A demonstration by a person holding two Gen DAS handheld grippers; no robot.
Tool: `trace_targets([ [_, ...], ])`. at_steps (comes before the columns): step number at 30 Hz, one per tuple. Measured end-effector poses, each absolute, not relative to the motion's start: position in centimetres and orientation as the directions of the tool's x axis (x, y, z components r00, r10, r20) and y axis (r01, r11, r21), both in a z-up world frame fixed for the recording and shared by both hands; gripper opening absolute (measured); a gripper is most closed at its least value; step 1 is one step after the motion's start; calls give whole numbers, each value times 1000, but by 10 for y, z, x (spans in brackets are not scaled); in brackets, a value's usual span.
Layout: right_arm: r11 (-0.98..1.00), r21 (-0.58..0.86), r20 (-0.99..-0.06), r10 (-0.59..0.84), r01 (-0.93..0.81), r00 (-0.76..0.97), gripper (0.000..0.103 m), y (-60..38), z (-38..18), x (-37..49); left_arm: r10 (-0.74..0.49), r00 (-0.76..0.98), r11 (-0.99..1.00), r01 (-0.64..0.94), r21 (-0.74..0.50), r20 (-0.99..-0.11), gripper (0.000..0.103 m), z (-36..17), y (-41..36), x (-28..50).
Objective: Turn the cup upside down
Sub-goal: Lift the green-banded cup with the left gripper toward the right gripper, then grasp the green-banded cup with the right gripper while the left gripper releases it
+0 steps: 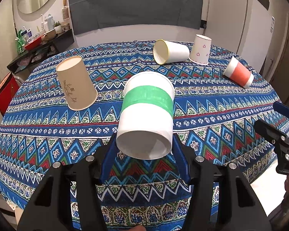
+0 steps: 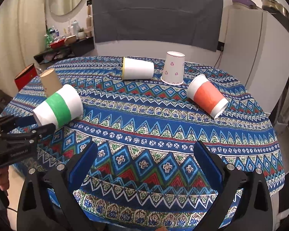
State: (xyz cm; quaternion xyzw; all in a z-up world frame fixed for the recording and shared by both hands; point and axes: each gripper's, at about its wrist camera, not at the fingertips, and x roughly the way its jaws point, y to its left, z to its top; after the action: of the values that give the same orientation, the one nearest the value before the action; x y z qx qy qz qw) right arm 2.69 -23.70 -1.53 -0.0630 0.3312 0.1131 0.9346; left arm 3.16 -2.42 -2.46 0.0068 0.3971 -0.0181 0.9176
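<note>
My left gripper (image 1: 144, 144) is shut on a white cup with a green band (image 1: 147, 113) and holds it near its base, tilted, with the rim pointing away over the table. The same cup shows in the right wrist view (image 2: 57, 106), held by the left gripper (image 2: 34, 124). My right gripper (image 2: 144, 154) is open and empty above the near part of the patterned tablecloth (image 2: 144, 123). An orange-banded cup (image 2: 208, 96) lies on its side to the right.
A brown cup (image 1: 76, 82) stands upside down at the left. A white cup with a yellow rim (image 1: 170, 52) lies on its side at the back, next to an upside-down heart-print cup (image 1: 200, 50). A white fridge (image 2: 260, 57) stands behind the table at the right.
</note>
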Motion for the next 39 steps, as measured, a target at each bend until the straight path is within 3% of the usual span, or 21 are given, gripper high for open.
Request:
trace_targets([
  [9,968,-55,-644,154,-246,749,95,-236,-21,21,-35,670,998,57,5,-741,57,-42,-27,29],
  [10,968,-55,-644,154,-246,750,95,-235,-20,21,-38,670,998,61,4,-742,68,-43,-27,29],
  [11,968,-55,-645,154,-246,749,95,-235,-20,21,-43,670,998,65,2,-742,85,-43,-28,29],
  [16,967,-61,-652,148,-247,743,95,-232,-24,23,-39,688,996,87,29,-725,97,-40,-28,23],
  [39,930,-93,-687,199,-355,699,95,-161,-33,26,17,710,999,-37,-13,-704,97,-36,53,-17],
])
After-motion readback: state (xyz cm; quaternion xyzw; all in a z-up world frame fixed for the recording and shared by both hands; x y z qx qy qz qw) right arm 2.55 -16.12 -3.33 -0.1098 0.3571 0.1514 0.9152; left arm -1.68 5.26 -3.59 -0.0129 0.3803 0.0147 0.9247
